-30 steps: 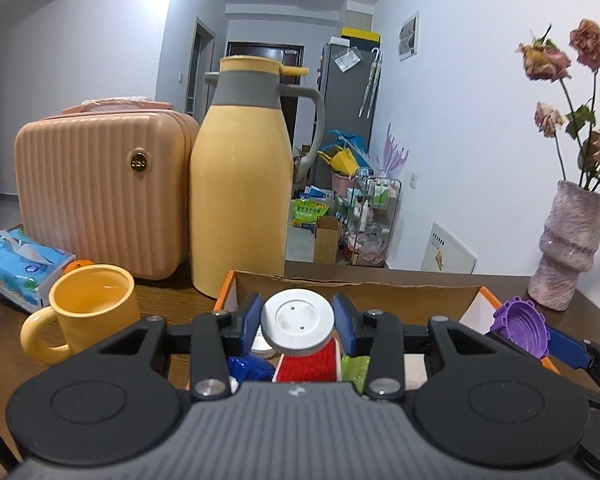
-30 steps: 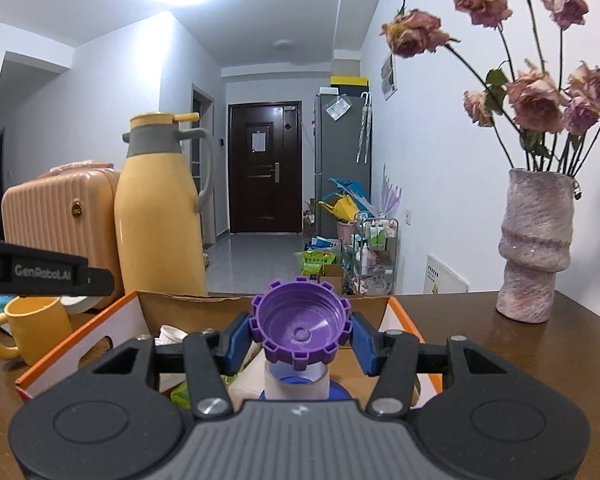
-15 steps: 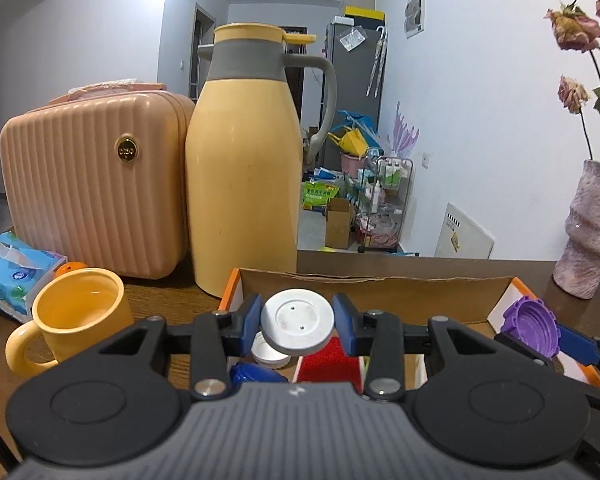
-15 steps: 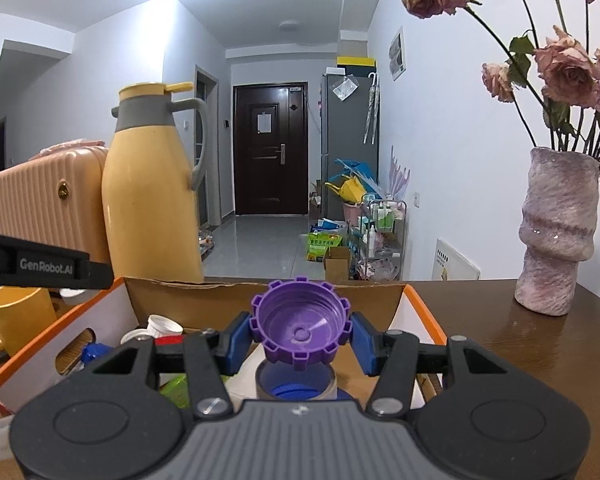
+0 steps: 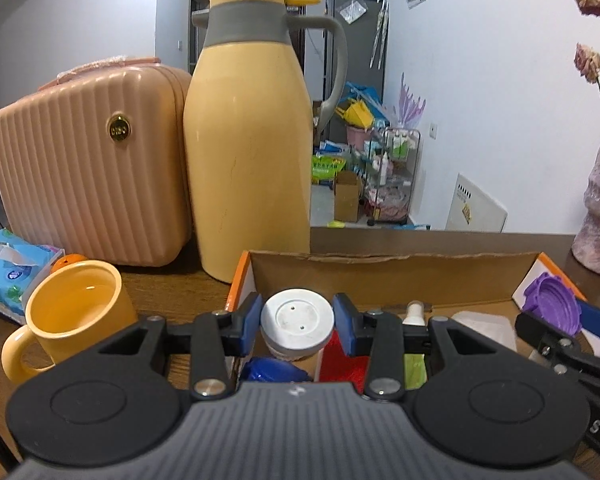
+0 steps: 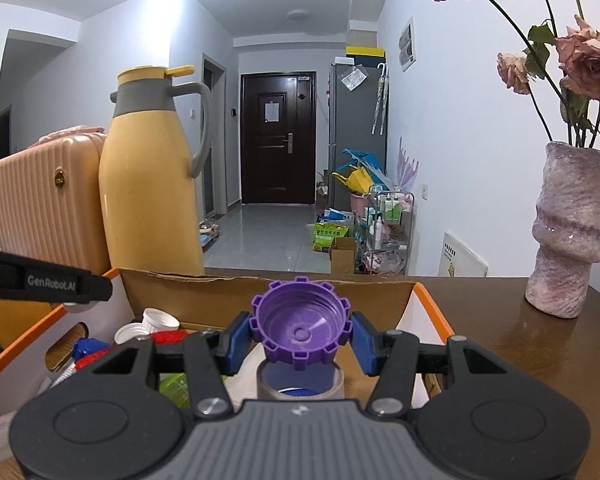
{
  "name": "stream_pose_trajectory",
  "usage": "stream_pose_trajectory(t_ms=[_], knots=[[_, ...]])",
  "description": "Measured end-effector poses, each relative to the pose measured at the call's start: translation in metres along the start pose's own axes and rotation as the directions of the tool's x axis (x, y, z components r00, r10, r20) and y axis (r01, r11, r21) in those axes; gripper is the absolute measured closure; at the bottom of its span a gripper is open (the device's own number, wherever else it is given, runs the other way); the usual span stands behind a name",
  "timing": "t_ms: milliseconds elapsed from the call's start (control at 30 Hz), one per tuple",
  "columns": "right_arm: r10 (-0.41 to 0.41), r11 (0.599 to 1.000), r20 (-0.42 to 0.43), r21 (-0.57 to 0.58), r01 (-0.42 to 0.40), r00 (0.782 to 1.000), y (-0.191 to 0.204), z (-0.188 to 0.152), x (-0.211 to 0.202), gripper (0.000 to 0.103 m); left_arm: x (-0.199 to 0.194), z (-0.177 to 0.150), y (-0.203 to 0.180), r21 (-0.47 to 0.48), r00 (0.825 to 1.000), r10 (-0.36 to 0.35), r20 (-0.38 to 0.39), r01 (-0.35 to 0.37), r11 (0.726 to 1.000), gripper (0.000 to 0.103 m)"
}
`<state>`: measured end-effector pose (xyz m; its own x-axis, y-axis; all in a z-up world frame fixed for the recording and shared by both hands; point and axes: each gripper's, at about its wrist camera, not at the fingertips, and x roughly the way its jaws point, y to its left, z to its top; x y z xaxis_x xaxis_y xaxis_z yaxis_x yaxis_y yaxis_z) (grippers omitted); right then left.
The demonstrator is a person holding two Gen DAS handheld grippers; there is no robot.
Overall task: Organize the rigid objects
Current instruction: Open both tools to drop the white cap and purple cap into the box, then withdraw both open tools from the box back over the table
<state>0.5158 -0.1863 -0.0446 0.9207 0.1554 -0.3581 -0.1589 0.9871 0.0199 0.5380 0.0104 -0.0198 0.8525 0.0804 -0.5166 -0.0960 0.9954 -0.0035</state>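
Tongs on the left [image 5: 298, 320] grip a white cap [image 5: 297, 323], clamped between both blue pads, low over the near-left corner of the cardboard box [image 5: 392, 280]. Right tongs [image 6: 300, 334] pinch a purple ridged cap [image 6: 300, 330], open side facing the camera, directly above a tape roll [image 6: 300, 380] in the box. Beyond the left tongs stands a yellow jug [image 5: 248, 140]; a yellow mug [image 5: 70, 320] sits left on the bench [image 6: 520, 340].
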Motion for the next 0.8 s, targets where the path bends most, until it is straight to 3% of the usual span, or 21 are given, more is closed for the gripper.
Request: stream_pose_trajectory(t_ms=[367,433,500,600,667,800], knots=[[0.02,1.0,-0.024,-0.008,-0.021,0.999,-0.003,0.003,0.001,0.051,0.006,-0.001,0.001,0.013,0.999,-0.013,-0.032,0.013,1.0,0.06],[0.016,1.0,-0.027,-0.009,-0.016,1.0,-0.004,0.004,0.001,0.043,0.006,-0.002,0.002,0.011,0.999,-0.005,-0.035,0.005,1.0,0.03],[0.014,1.0,-0.018,-0.006,-0.014,1.0,-0.005,0.004,-0.001,0.026,0.004,-0.003,0.002,0.007,1.0,0.018,-0.024,-0.018,1.0,0.013],[-0.001,1.0,0.005,0.001,0.001,1.0,-0.006,0.004,-0.005,0.007,0.0,-0.002,0.003,0.009,1.0,0.022,0.003,-0.022,1.0,0.001],[-0.015,1.0,0.019,0.009,0.015,1.0,-0.007,0.005,-0.007,0.0,-0.003,-0.002,0.001,0.015,1.0,0.02,0.022,-0.02,1.0,0.0],[-0.025,0.999,0.019,0.028,0.024,1.0,-0.01,0.006,-0.007,0.0,-0.005,-0.002,-0.001,0.021,0.999,0.005,0.033,-0.006,1.0,0.0]])
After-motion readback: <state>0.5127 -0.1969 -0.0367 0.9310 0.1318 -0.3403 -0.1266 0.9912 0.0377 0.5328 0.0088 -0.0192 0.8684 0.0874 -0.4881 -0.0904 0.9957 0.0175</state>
